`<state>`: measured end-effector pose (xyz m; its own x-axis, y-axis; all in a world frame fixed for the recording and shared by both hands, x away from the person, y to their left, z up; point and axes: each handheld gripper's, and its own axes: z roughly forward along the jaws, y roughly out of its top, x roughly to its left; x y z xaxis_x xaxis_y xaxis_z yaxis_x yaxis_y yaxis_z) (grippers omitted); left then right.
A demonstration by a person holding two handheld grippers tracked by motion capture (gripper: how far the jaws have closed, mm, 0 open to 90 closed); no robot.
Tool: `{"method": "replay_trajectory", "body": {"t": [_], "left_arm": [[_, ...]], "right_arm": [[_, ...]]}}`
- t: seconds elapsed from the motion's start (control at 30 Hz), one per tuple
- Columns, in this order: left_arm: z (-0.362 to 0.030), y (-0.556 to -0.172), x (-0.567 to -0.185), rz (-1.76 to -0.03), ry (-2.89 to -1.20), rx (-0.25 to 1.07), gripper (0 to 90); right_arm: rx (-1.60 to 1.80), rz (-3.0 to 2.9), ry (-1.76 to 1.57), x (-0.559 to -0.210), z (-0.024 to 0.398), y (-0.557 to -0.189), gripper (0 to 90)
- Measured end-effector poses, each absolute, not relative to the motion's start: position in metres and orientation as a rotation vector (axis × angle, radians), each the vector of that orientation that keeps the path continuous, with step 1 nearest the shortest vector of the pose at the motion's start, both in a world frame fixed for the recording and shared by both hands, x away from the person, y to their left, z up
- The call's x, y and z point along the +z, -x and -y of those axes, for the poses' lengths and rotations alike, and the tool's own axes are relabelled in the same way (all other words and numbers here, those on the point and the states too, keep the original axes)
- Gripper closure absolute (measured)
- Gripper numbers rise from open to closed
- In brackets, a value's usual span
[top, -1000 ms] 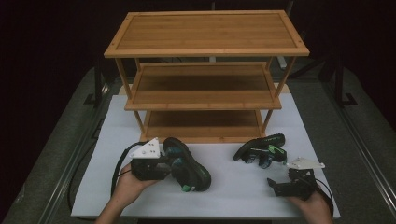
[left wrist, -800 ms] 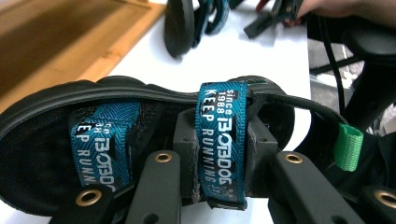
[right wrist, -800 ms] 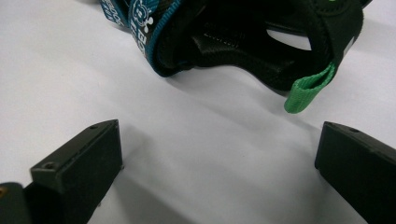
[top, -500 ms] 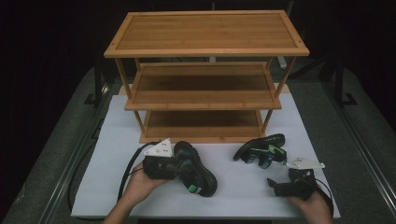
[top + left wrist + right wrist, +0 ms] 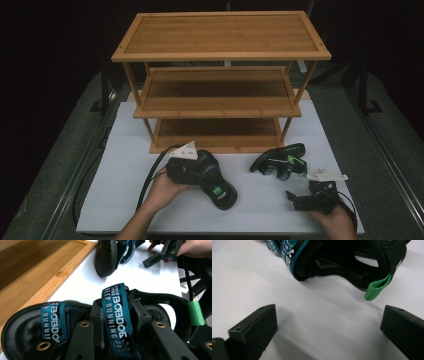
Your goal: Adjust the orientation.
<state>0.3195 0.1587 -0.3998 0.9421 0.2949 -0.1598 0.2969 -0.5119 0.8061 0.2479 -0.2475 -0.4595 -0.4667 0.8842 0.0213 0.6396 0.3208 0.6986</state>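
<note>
While left claw (image 5: 207, 172) grips sandal (image 5: 220, 187), toe points toward person, slanting right.

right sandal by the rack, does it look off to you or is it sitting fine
It looks off: the right sandal lies tipped on its side on the white mat, its ribbed sole facing the rack. The left sandal rests sole down, the left gripper clamped on its strap.

It looked like a lab or recording studio rather than a home: the surroundings were black, the desk (image 5: 65, 165) was grey with metal rails (image 5: 82, 160) along its sides, a white sheet (image 5: 125, 165) covered its middle, and a bare bamboo shoe rack (image 5: 220, 40) stood there as a prop
</note>
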Motion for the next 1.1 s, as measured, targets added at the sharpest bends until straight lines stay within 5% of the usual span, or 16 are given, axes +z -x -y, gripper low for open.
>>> {"method": "replay_trajectory", "body": {"t": [0.33, 0.73, 1.1], "left_arm": [[-0.142, -0.330, -0.406, -0.437, -2.138, -0.007, 64.9], [-0.149, -0.322, -0.389, -0.445, -2.090, 0.029, 45.0], [-0.171, -0.295, -0.383, -0.494, -2.076, 0.068, 46.7]], "right_arm": [[0.927, -2.226, -1.358, -0.460, 0.247, -0.248, 0.3], [0.925, -2.227, -1.357, -0.460, 0.247, -0.248, 0.3], [0.925, -2.227, -1.358, -0.460, 0.247, -0.248, 0.3]]}}
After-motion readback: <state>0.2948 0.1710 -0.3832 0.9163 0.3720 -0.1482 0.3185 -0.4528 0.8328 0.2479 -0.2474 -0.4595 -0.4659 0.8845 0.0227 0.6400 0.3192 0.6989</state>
